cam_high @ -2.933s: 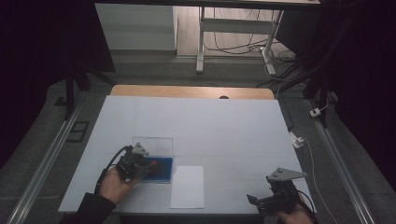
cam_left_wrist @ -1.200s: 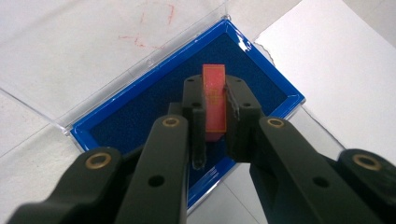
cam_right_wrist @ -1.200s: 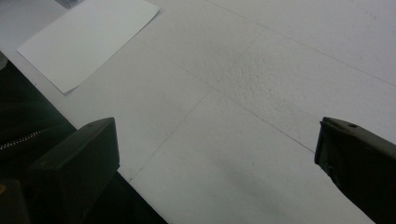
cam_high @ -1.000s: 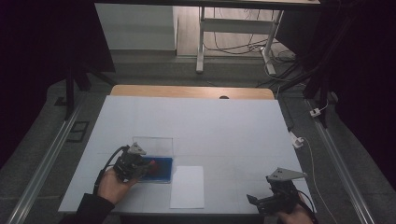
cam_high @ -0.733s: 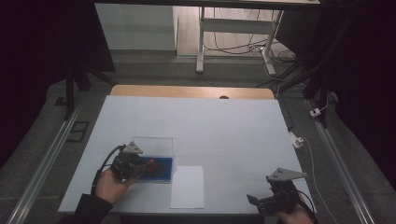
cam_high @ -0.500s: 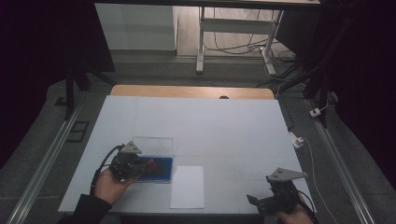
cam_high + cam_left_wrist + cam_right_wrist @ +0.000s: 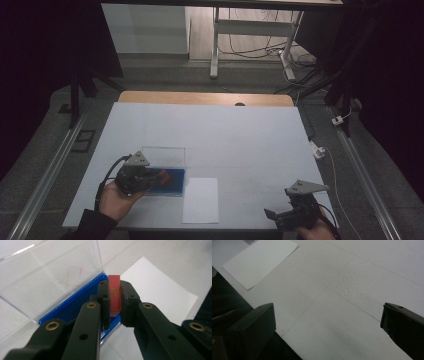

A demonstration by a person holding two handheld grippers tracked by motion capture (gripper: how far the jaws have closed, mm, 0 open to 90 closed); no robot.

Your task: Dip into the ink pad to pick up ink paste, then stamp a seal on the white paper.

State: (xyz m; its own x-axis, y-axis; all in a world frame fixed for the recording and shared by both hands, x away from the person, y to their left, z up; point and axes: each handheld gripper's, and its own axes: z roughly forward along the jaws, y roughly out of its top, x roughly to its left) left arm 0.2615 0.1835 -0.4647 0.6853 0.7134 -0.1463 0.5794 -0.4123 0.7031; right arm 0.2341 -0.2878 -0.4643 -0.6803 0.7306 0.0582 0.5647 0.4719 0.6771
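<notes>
white table (image 7: 240,135), dark room. left gripper (image 7: 115,293) pinches a red card (image 7: 114,291) upright over the blue case (image 7: 75,302) (clear lid up). card looks lifted out, not yet placed; white sheet (image 7: 201,200) beside it bare. right gripper (image 7: 327,322) gapes wide, idle.

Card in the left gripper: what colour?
Red card with fine gold markings, clearest in the left gripper view.

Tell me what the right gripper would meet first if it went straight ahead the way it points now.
Probably nothing soon: the right gripper, jaws wide open, points across bare white table surface. The white sheet of paper lies off to the left of that line. Depth beyond is unclear.
</notes>
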